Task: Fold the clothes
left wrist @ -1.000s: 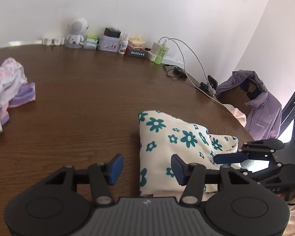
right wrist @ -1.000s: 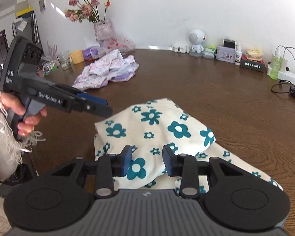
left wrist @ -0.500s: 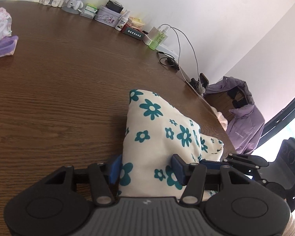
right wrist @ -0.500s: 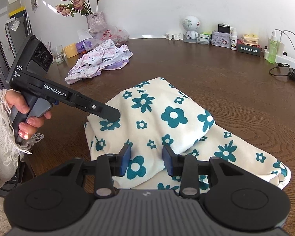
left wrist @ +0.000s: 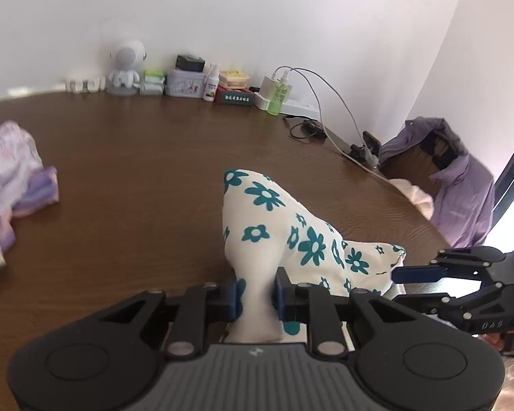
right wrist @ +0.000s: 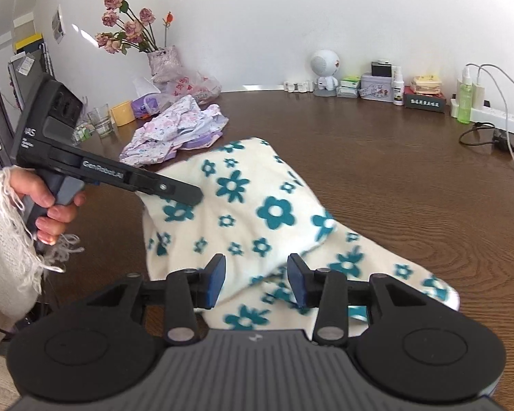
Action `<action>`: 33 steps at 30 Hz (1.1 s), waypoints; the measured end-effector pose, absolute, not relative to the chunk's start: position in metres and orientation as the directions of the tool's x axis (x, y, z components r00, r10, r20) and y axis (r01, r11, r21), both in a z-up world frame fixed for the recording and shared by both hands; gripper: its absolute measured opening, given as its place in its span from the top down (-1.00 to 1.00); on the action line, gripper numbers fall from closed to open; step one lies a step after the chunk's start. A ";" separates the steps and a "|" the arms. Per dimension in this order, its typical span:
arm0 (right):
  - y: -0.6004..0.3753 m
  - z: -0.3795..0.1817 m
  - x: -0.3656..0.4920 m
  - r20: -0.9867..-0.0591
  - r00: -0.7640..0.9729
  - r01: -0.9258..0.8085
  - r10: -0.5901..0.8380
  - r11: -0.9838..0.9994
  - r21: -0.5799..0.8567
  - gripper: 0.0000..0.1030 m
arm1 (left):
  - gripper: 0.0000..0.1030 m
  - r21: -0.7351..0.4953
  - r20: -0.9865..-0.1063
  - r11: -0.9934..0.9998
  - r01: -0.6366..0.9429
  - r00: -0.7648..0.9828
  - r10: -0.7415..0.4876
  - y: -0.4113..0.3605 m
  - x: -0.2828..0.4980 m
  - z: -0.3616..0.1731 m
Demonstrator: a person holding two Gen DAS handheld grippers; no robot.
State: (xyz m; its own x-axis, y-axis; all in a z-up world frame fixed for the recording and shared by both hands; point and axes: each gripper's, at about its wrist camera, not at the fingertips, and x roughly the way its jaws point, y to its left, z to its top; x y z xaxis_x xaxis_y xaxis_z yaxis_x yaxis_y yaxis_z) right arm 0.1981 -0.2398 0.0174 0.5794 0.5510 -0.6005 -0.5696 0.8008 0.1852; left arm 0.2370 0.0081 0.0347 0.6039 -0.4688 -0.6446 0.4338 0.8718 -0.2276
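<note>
Here, the left gripper (left wrist: 256, 295) had its jaws pinched on a gathered neck of the flowered cloth (left wrist: 284, 226), the fabric squeezed into a narrow waist between the two blue pads and lifted so that it rose in a peak above the table (left wrist: 137, 178). The right gripper (right wrist: 256, 282) held its jaws spread, with the cloth lying between and beneath them but gripped by neither pad. In the right wrist view the left gripper (right wrist: 188, 195) entered from the left, its tip buried in the cloth's near-left part, worked by a hand (right wrist: 51, 205) in a fringed white sleeve (right wrist: 3, 239).

The cloth lay near the table's front edge, already doubled: an upper layer draped over a lower one that trailed toward the front right corner. A heap of pale printed clothes (right wrist: 174, 137) lay well apart toward the far left, near a vase of dried flowers (right wrist: 161, 58); small items lined the far edge along the wall.

Judged as a fold in progress, the step would go best if the right gripper closed on the matching edge at the same height, so both corners travel together, the layers stay aligned, and the cloth is laid down flat, not dropped.
</note>
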 end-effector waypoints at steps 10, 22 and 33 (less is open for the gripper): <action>-0.225 -0.015 0.206 -0.653 0.569 -0.556 0.500 0.819 0.143 0.28 | 0.62 -0.150 -0.648 0.905 0.399 0.651 -0.395 0.011 0.245 0.050; -0.200 -0.013 0.185 -0.673 0.543 -0.596 0.502 0.795 0.112 0.51 | 0.68 -0.293 -0.591 0.912 0.288 0.695 -0.409 0.047 0.249 0.038; -0.246 -0.005 0.172 -0.600 0.555 -0.531 0.577 0.800 0.278 0.50 | 0.67 0.760 -0.357 0.401 0.511 0.845 -0.399 -0.109 0.093 0.020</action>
State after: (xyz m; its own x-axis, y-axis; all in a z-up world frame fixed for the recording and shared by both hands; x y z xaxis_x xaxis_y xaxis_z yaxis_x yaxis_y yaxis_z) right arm 0.1720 -0.2462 -0.0050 0.5550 0.5766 -0.5996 -0.5307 0.8005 0.2785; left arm 0.0933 -0.1091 0.0203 0.8446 -0.3989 -0.3572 0.5110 0.4014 0.7601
